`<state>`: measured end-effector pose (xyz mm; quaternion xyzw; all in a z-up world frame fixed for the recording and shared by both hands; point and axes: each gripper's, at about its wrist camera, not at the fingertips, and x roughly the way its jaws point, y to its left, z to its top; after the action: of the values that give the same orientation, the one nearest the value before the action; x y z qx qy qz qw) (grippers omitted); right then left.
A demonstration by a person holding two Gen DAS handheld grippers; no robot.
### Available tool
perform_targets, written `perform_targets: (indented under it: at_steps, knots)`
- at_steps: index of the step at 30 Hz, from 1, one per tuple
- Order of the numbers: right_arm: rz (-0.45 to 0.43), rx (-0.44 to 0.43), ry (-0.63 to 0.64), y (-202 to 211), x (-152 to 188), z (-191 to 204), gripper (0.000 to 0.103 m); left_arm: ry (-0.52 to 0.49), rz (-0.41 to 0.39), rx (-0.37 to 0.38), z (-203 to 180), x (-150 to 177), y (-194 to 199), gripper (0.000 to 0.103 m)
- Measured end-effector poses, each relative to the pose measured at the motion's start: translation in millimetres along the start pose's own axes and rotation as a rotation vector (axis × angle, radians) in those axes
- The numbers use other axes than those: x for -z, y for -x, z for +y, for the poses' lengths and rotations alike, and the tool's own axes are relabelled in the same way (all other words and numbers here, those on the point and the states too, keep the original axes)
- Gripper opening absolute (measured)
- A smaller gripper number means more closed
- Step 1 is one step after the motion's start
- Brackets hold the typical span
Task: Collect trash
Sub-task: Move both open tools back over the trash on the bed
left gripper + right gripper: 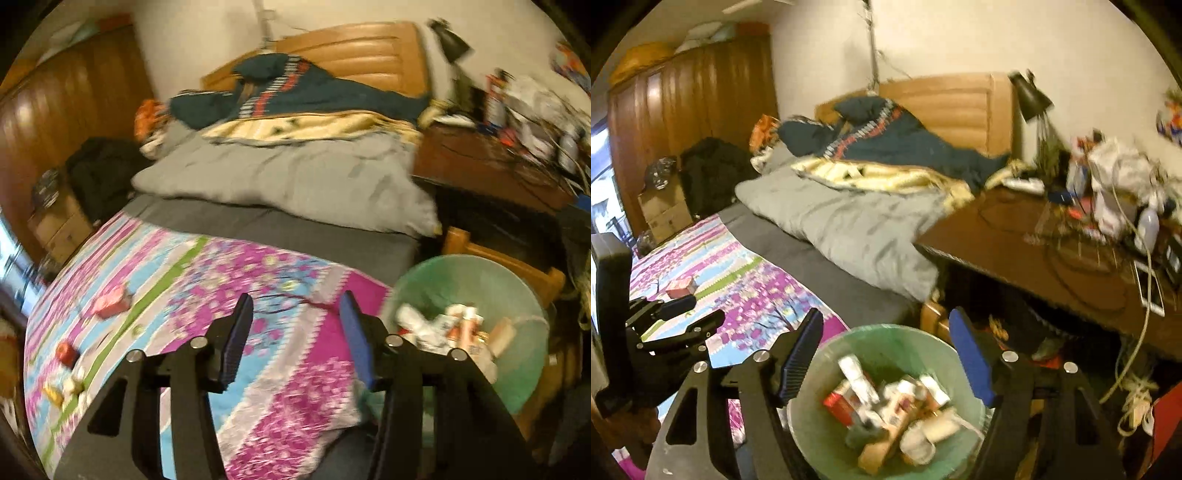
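Trash collected: boxes and wrappers are seen piled inside the green bin beside the bed.
Trash outstanding: a pink packet, a red item and yellow scraps remain on the floral cover.
Left gripper: jaws apart, nothing held.
Right gripper: jaws apart, empty, above the bin.
Progress: judged partly done.

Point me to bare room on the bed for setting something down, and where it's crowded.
Free: the floral sheet ahead of the left gripper, up to the grey duvet. Crowded: the sheet's left edge, with the red box and small wrappers; the bin is filled with trash; the desk is cluttered.
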<state>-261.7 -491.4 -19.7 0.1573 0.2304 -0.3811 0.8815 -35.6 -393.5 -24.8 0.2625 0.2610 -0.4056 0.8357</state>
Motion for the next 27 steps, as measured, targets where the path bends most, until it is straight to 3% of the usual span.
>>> perform_targets:
  at_steps: [5, 10, 17, 23, 27]
  knots:
    - [-0.098, -0.062, 0.111, 8.1, -1.7, 62.0, 0.079, 0.158, 0.032, -0.105, 65.6, 24.0, -2.2, 0.048]
    - [-0.129, -0.153, 0.190, 4.1, -2.3, 124.3, 0.085, 0.307, 0.078, -0.225, 138.1, 57.8, -1.8, 0.051]
    - [-0.008, -0.338, 0.314, -35.7, 16.1, 234.2, 0.086, 0.482, 0.174, -0.343, 257.3, 124.9, 7.6, 0.053]
    - [0.079, -0.472, 0.410, -52.4, 45.7, 329.7, 0.086, 0.572, 0.275, -0.343, 361.7, 176.4, -0.2, 0.056]
    - [0.135, -0.567, 0.465, -63.4, 67.7, 386.6, 0.087, 0.649, 0.299, -0.334, 420.1, 201.7, -21.5, 0.056]
